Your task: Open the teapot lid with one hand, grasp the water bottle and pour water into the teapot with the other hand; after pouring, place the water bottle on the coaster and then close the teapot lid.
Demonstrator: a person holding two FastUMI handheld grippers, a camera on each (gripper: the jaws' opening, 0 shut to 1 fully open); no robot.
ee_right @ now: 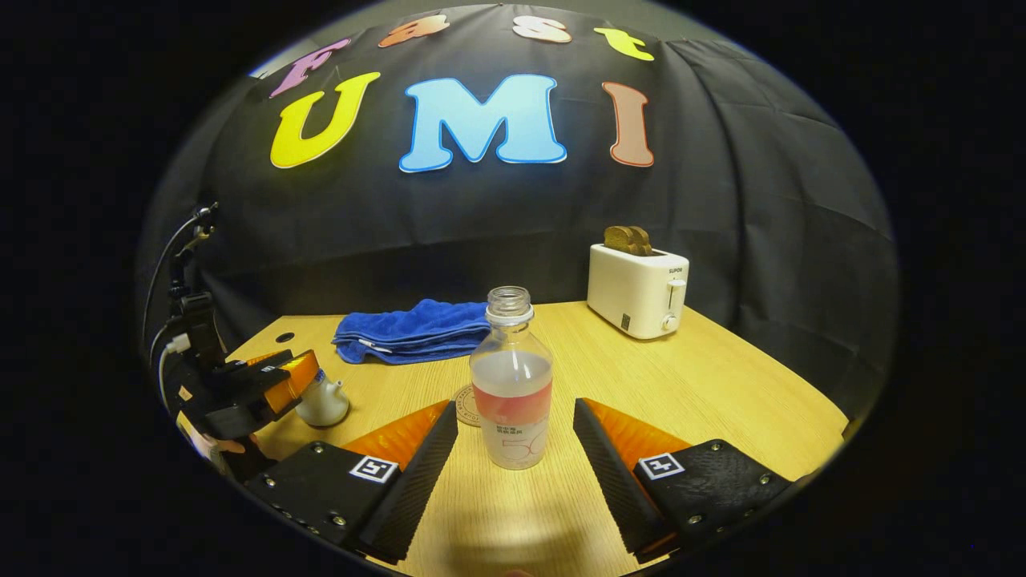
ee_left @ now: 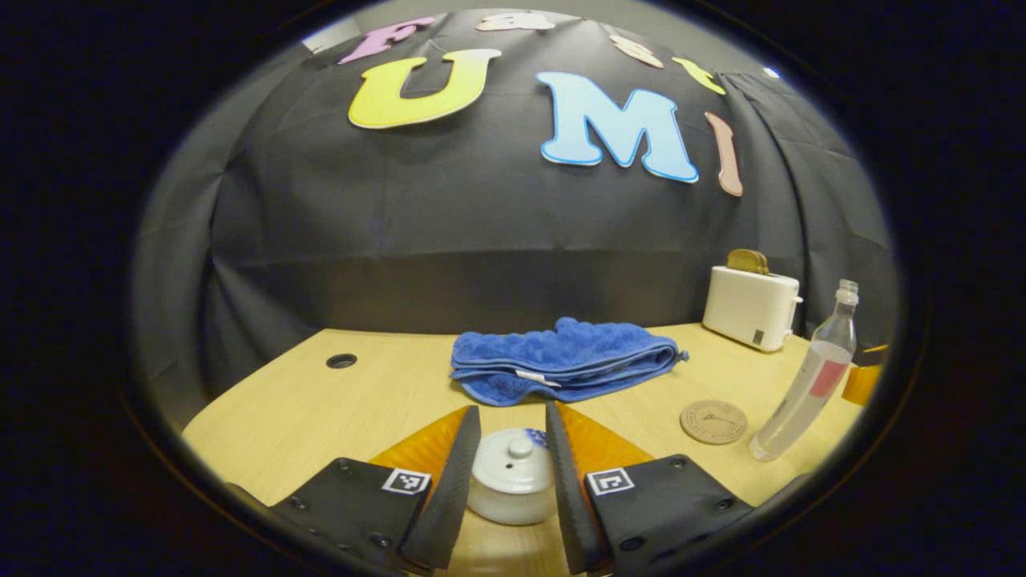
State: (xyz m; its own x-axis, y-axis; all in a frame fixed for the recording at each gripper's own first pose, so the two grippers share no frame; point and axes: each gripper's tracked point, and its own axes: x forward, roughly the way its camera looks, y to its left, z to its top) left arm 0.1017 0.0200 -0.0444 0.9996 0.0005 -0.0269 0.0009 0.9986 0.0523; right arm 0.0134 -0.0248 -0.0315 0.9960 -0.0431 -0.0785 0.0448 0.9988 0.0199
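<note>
A small white teapot (ee_left: pixel 513 481) with its knobbed lid (ee_left: pixel 519 457) on sits on the wooden table between the fingers of my left gripper (ee_left: pixel 513 409). That gripper is open, one finger on either side of the pot and neither touching the knob. A clear uncapped water bottle (ee_right: pixel 511 393), partly full and with a red label band, stands upright between the spread fingers of my open right gripper (ee_right: pixel 515 403). The round cork coaster (ee_left: pixel 713 421) lies just left of the bottle (ee_left: pixel 805 385). In the right gripper view the left gripper (ee_right: pixel 309 377) hovers over the teapot (ee_right: pixel 323 402).
A folded blue towel (ee_left: pixel 561 361) lies behind the teapot at mid-table. A white toaster (ee_right: pixel 637 290) holding toast stands at the back right. A cable hole (ee_left: pixel 341 361) is in the table's back left. Cables rise behind the left gripper.
</note>
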